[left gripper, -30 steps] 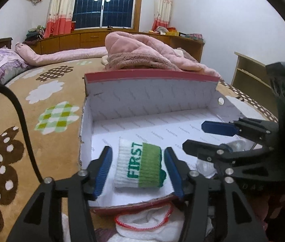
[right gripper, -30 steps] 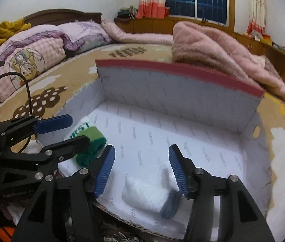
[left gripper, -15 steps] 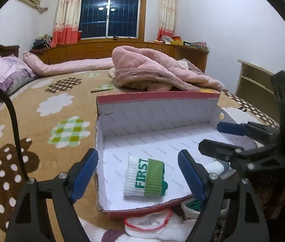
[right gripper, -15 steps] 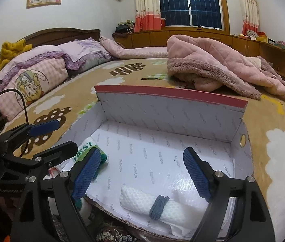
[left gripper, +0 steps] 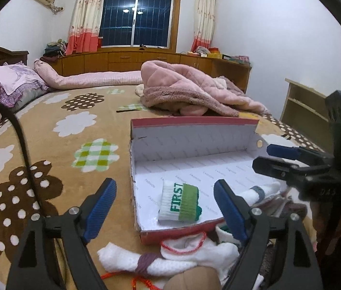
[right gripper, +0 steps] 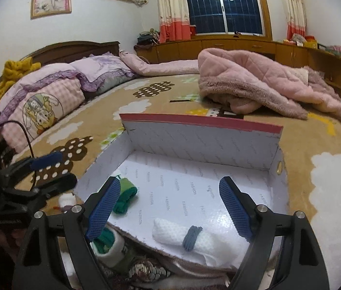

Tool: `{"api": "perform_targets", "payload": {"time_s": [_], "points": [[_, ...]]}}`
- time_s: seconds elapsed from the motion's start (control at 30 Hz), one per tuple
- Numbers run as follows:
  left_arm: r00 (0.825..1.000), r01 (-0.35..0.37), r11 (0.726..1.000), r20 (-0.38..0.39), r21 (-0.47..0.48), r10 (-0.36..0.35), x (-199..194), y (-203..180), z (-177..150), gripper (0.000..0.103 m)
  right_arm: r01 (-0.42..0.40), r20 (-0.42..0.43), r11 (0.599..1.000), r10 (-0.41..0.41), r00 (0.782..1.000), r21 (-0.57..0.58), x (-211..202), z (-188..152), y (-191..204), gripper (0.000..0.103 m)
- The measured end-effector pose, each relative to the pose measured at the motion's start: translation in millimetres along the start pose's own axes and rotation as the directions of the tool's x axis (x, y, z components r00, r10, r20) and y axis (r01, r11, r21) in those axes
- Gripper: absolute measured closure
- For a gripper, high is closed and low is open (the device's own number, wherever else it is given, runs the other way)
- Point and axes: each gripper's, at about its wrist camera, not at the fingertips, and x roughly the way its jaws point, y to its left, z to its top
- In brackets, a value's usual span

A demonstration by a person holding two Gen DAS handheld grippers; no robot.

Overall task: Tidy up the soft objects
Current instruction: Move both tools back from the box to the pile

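Currently, in the left wrist view, I have the left gripper (left gripper: 164, 203) spread wide with nothing between its blue pads; its jaws have just been opening. The rolled white-and-green knitted sock lettered FIRST (left gripper: 179, 204) lies released on the floor of the open white-lined cardboard box with a red rim (left gripper: 194, 120), near its near-left corner. Loose items wait on the brown flower-patterned bed cover (left gripper: 49, 125) just in front of the box: a white sock bundle tied with a purple band (left gripper: 143, 262) and a white sock with a red-trimmed cuff (left gripper: 184, 244). For the next pick I would clear the box's near wall first, then descend squarely over one bundle, pads on either side of its middle.

Next, in the right wrist view, the right gripper (right gripper: 170, 207) is likewise spread and empty, jaws having just been opening. The rolled white mesh sock tied with a grey-blue band (right gripper: 182, 235) rests inside the box at its near edge, free of both pads. I judge both placements complete. Another white-and-green roll (right gripper: 108, 242) lies just outside the near wall, below the left pad; I would take it across its width, not by its end.
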Motion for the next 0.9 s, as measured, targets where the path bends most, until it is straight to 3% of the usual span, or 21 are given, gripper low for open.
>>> {"api": "perform_targets", "payload": {"time_s": [0.37, 0.63, 0.73, 0.8, 0.87, 0.9], "points": [[0.994, 0.087, 0.996, -0.068, 0.01, -0.086, -22, -4, -11, 0.016, -0.006, -0.028, 0.998, 0.004, 1.0, -0.062, -31, -4, 15, 0.017], [0.985, 0.132, 0.99, -0.114, 0.045, -0.126, -40, -5, -28, 0.025, -0.054, -0.08, 0.995, 0.047, 0.996, -0.083, -52, -24, 16, 0.021], [0.981, 0.153, 0.988, -0.125, 0.021, -0.149, -50, 1, -29, 0.025, -0.064, -0.1, 0.994, 0.055, 0.994, -0.091, -59, -33, 16, 0.031], [0.974, 0.179, 0.983, -0.143, 0.031, -0.173, -55, 0, -31, 0.033, -0.036, -0.106, 0.994, 0.024, 0.994, -0.108, -63, -38, 18, 0.047], [0.97, 0.197, 0.975, -0.166, 0.104, -0.179, -60, -9, -35, 0.043, 0.013, -0.099, 0.993, -0.024, 0.995, -0.117, -69, -44, 19, 0.076], [0.966, 0.21, 0.969, -0.182, 0.129, -0.185, -62, -14, -38, 0.047, 0.019, -0.106, 0.993, -0.031, 0.994, -0.119, -70, -46, 20, 0.077]]}}
